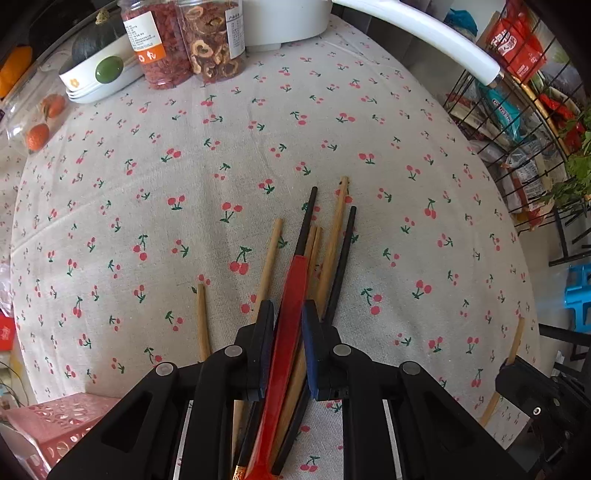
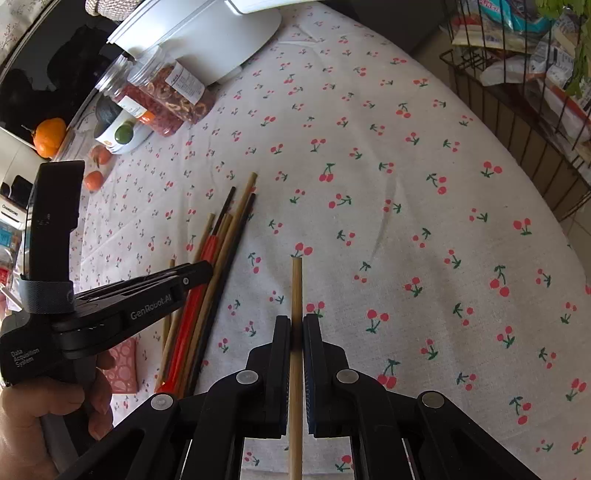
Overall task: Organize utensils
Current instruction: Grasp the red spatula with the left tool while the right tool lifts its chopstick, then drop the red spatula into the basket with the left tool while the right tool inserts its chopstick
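Note:
A pile of chopsticks lies on the cherry-print tablecloth (image 1: pixel 332 122): several bamboo chopsticks (image 1: pixel 334 229), two black ones (image 1: pixel 343 258) and a red-and-black one (image 1: pixel 295 295). My left gripper (image 1: pixel 288 314) is shut on the red-and-black chopstick in the pile. The pile also shows in the right wrist view (image 2: pixel 218 266), with the left gripper (image 2: pixel 199 275) over it. My right gripper (image 2: pixel 296 325) is shut on a single bamboo chopstick (image 2: pixel 296 288), held to the right of the pile. In the left wrist view that chopstick (image 1: pixel 515 343) shows at the right edge.
A pink perforated basket (image 1: pixel 55 424) sits at the near left edge. Two jars of dried food (image 1: pixel 184 40), stacked white bowls with a squash (image 1: pixel 96 70), tangerines (image 1: pixel 37 136) and a white appliance (image 1: pixel 284 22) stand at the back. A black wire rack (image 1: pixel 524 129) of packets stands right.

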A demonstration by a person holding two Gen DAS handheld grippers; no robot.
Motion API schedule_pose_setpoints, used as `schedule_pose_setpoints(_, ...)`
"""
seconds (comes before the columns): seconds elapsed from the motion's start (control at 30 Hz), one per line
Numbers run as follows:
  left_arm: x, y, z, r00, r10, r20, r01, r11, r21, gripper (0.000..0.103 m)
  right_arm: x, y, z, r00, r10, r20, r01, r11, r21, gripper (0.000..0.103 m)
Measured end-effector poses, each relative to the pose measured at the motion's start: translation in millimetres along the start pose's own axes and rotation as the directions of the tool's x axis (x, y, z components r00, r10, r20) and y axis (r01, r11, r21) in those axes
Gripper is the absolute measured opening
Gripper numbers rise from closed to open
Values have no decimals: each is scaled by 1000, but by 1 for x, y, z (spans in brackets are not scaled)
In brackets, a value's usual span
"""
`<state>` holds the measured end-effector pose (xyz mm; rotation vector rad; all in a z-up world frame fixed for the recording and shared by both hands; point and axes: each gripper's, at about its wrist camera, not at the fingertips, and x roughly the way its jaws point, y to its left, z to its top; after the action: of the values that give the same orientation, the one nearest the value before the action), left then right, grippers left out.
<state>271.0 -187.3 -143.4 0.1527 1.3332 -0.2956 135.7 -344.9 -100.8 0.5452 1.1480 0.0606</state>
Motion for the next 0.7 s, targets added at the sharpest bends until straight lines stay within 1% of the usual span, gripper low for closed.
schedule_pose_setpoints(0.07,1,1,0,1000,-1,2,1,1000,-1,15,0,-1,0,1000,-4,1,4,1000,2,5)
schedule_pose_setpoints(0.1,-1,0,-1,1000,4,9,-4,1000,2,12,0,-1,0,1000,-5,1,5,1000,2,5)
schedule_pose_setpoints(0.2,-13,1,-7,999,14,40,-15,1000,11,11,-4,2,0,1000,-8,11,8,1000,-6,5)
schedule_pose_setpoints(0.33,-44,5,-15,994,-11,108,10,1000,6,11,-16,10,-1,999,-2,50,3,1000,-24,5)
schedule_pose_setpoints(0.43,-75,7,-28,985,-28,172,25,1000,18,11,-28,17,-3,996,2,84,1,999,-33,5)
schedule_pose_setpoints(0.5,-99,8,-39,973,-42,229,36,999,29,11,-37,24,-5,994,11,108,-6,999,-48,5)
schedule_pose_setpoints(0.57,-125,12,-53,952,-61,298,53,998,37,11,-46,34,-9,991,22,135,-12,998,-68,5)
schedule_pose_setpoints(0.7,-180,25,-82,896,-84,436,70,996,48,11,-65,55,-19,982,54,180,-33,992,-118,5)
